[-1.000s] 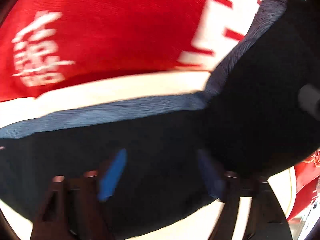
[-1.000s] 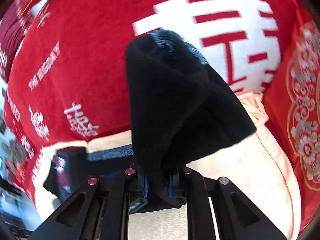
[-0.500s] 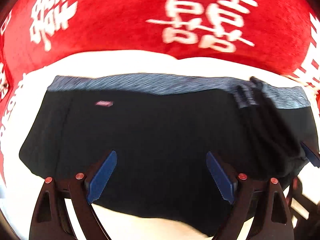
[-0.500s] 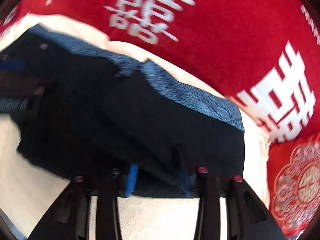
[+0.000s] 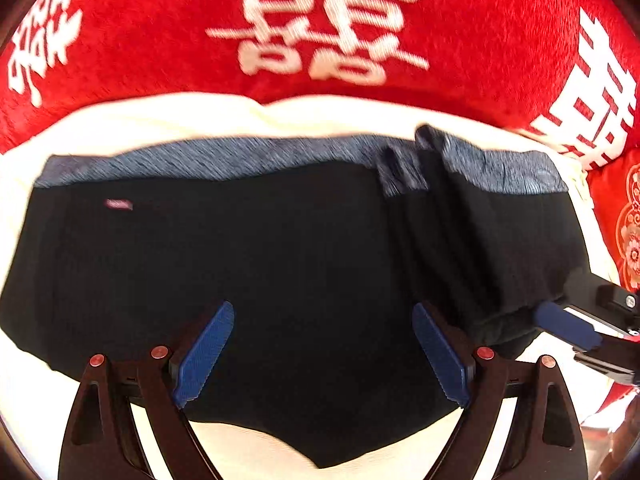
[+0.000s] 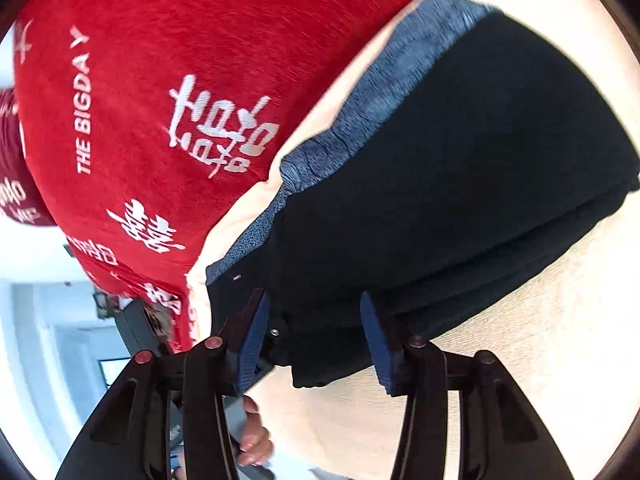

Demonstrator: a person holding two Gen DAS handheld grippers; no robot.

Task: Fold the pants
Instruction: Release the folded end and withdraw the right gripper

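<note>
- Pants point(image 5: 280, 264): black with a grey-blue waistband point(image 5: 208, 158), lying flat on a cream cloth point(image 5: 168, 120) that sits on a red blanket point(image 5: 140, 20) with white characters. In the left wrist view they fill the middle, the waistband along the 12 o'clock edge and a small tag point(image 5: 118, 203) at 10 o'clock.
- Left gripper point(image 5: 322, 354): at 6 o'clock in its own view, fingers wide apart over the near edge of the pants, holding nothing.
- Fold: toward 2 o'clock in the left view, one layer lies over the rest, creased and bunched near the waistband.
- Right gripper point(image 6: 314, 338): at 6 o'clock in its own view, jaws apart and empty, set around the near corner of the pants; in the left view one of its pads shows at 4 o'clock, just beside the pants' edge.
- Risk: as I judge it, the bunched layer could get pressed in as a crooked crease if the next fold goes over it unsmoothed.
- Risk: a pinch at the edge may catch only the top layer, or the cream cloth with it, and drag the stack askew.
</note>
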